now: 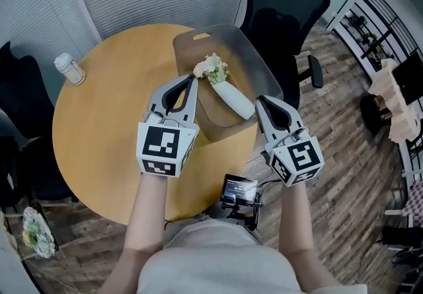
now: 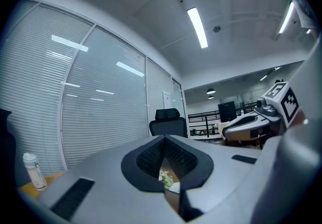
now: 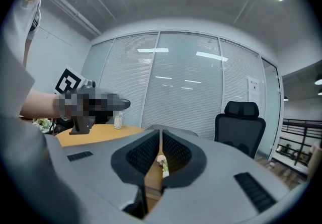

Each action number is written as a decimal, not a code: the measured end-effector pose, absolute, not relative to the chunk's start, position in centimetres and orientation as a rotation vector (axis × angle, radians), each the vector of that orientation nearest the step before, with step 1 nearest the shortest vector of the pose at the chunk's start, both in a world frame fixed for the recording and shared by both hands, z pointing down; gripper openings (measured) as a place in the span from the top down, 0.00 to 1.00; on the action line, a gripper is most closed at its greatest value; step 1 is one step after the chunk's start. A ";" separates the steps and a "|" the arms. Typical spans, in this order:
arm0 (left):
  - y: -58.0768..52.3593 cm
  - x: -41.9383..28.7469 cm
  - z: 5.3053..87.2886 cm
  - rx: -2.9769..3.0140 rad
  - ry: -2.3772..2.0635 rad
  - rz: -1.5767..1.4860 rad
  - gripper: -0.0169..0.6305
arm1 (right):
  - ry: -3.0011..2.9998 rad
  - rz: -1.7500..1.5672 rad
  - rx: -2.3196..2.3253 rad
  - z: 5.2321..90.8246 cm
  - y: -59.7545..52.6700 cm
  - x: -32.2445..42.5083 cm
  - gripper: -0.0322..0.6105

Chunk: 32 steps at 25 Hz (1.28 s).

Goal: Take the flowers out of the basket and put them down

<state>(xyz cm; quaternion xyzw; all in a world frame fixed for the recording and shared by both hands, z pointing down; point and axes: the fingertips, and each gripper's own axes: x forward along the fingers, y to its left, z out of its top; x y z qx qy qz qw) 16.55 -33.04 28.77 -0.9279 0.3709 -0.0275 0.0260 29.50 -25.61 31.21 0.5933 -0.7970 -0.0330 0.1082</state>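
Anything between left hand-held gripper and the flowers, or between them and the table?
Only the basket wall. The flowers lie inside, just beyond the left hand-held gripper, which is shut. The table left of it holds only a bottle at its edge.

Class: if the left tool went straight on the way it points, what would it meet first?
Probably the flowers in the basket, just beyond the left tool's shut tips; if it rides low, the basket's wall first. Height is unclear.

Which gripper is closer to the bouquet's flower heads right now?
Left. The left gripper sits just left of the flower heads in the head view; the right gripper is further off, by the wrapped stem end.
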 end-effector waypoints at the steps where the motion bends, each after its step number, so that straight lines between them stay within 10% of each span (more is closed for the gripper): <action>1: -33.5 16.8 28.6 -2.858 1.153 -0.090 0.97 | -2.341 -0.111 1.735 31.3 -26.2 29.9 0.91; 22: -38.2 20.5 32.4 -2.830 1.270 -0.253 0.97 | -2.484 0.019 1.394 31.4 -36.5 35.0 0.90; 32: -39.7 21.5 33.5 -2.837 1.264 -0.299 0.97 | -2.322 0.141 0.971 34.4 -38.2 30.5 0.58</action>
